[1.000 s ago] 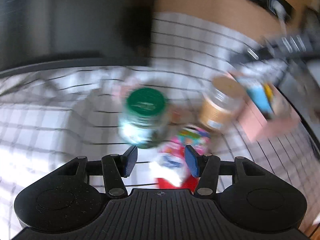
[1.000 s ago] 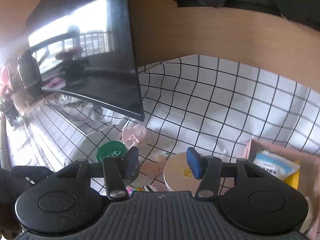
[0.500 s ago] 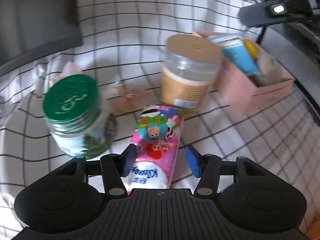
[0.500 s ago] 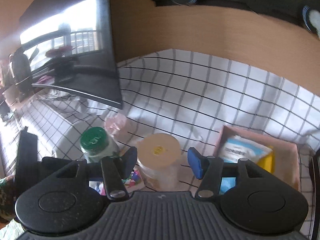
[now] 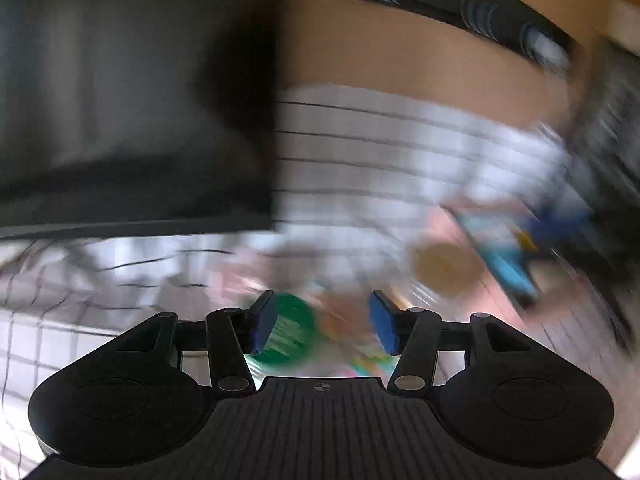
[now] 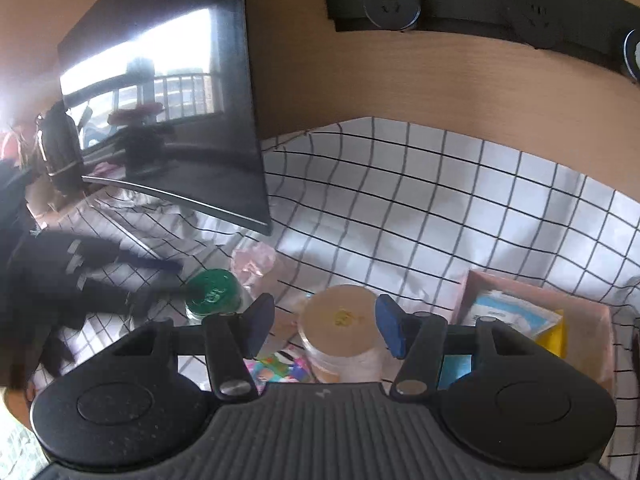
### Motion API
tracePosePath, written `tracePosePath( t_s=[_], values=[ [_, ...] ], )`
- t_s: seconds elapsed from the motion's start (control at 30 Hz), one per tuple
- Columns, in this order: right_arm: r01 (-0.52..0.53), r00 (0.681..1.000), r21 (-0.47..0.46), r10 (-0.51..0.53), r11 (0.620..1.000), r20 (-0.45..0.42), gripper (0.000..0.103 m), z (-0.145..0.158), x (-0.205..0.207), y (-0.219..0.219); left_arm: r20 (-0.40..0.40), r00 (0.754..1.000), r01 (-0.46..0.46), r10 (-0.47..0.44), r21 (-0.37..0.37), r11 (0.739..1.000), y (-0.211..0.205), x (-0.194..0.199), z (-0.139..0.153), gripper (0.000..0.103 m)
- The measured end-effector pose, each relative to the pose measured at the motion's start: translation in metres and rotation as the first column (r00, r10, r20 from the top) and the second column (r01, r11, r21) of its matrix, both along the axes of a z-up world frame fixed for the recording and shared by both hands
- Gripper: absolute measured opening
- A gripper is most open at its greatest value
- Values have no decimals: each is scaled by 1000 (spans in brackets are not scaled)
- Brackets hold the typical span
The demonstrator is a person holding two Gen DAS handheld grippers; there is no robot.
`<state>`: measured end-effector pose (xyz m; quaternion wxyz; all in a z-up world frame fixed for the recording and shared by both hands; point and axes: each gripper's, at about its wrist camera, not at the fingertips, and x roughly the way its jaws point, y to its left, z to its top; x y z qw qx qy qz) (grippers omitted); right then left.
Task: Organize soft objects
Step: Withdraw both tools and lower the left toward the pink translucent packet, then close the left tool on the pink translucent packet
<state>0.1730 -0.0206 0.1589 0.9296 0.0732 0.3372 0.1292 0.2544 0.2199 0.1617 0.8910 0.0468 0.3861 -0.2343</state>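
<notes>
The left wrist view is heavily blurred. My left gripper (image 5: 322, 312) hangs above the checked cloth with its jaws closing and nothing between the pads; a green-lidded jar (image 5: 292, 332) and a colourful tissue pack (image 5: 368, 364) smear past below it. In the right wrist view my right gripper (image 6: 322, 320) stands open above a tan-lidded jar (image 6: 344, 316), gripping nothing. The tissue pack (image 6: 280, 368) lies just left of that jar. A pink box (image 6: 588, 304) on the right holds a blue-and-white soft pack (image 6: 508, 316). The left gripper (image 6: 168, 276) shows blurred beside the green-lidded jar (image 6: 212, 292).
A dark monitor (image 6: 172, 120) stands at the back left on the checked cloth (image 6: 420, 208). A crumpled pink wrapper (image 6: 256, 264) lies behind the jars. A yellow item (image 6: 554, 336) sits in the pink box. A black socket strip (image 6: 480, 4) runs along the wooden wall.
The left gripper has lifted away from the tissue pack and its view has swung up towards the monitor and wall. The right gripper has drifted a little sideways, still over the tan-lidded jar.
</notes>
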Motion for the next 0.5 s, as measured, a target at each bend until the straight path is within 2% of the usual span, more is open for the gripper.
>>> tracePosePath(
  t_s=[0.07, 0.2, 0.5],
  values=[
    [-4, 1000, 3, 4, 1000, -4, 56, -1, -1, 4, -55, 995, -80, 80, 13, 997, 6, 33, -10, 55],
    [1, 1000, -9, -1, 1000, -21, 56, -6, -3, 7, -158, 983, -89, 92, 26, 996, 4, 78, -37, 55],
    [-8, 998, -32, 6, 999, -61, 56, -16, -13, 13, -219, 970, -78, 101, 110, 991, -7, 118, -87, 55]
  ],
)
